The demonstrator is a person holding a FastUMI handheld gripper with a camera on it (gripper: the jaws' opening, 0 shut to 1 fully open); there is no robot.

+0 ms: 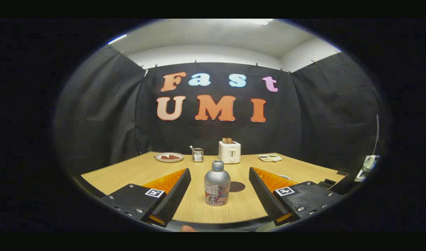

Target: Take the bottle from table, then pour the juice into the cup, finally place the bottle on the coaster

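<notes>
Pale wood grain runs across the worktop (136, 172), and we see bare surface on both sides of the silver bottle (217, 183), which stands upright near the front edge, midway along it. Just behind the bottle lies a dark round coaster (237, 186). Along the back edge sit a plate (169, 157), a small glass holder (197, 154), a white toaster (229, 152) and a flat tray (270, 158). Our hand-held gripper (219, 195) is spread wide; its fingers (172, 195) flank the bottle without touching it, holding nothing.
</notes>
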